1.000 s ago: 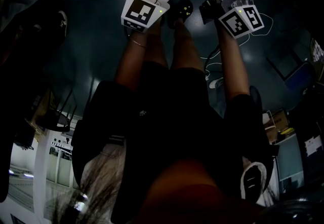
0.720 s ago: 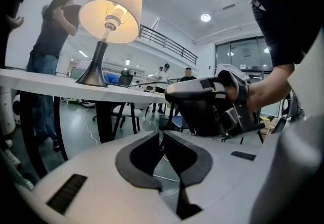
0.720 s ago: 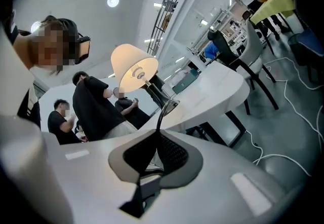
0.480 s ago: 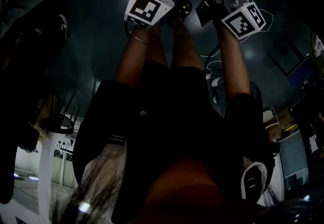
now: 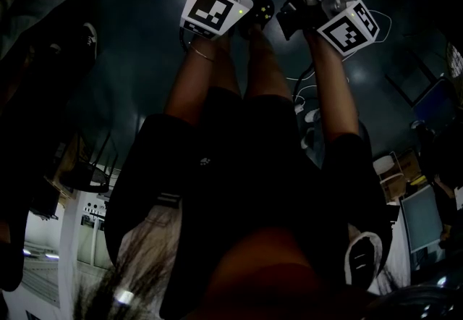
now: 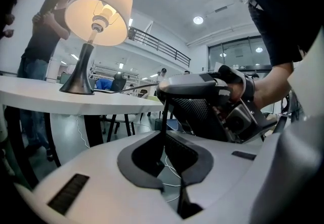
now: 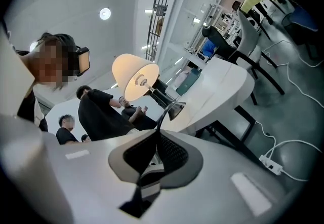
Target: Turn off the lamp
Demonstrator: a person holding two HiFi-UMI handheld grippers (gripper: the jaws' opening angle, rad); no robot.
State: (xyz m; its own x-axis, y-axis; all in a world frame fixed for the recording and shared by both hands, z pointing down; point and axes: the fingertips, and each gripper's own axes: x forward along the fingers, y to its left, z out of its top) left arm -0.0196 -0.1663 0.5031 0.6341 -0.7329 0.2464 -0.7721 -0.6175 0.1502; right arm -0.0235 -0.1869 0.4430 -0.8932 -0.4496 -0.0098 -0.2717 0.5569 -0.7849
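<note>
The glowing table lamp with cream shade and dark flared base is standing on the white bench, well apart from the left hand-held gripper and the right hand-held gripper, which are both holding their jaws pressed together, pinching nothing.

The lamp has a cream shade that glows warm yellow, and a dark grey stem and foot. The counter is white. The left gripper and the right gripper are pale grey, and their fingers are black inside. The left cube and the right cube show black-and-white squares.
</note>
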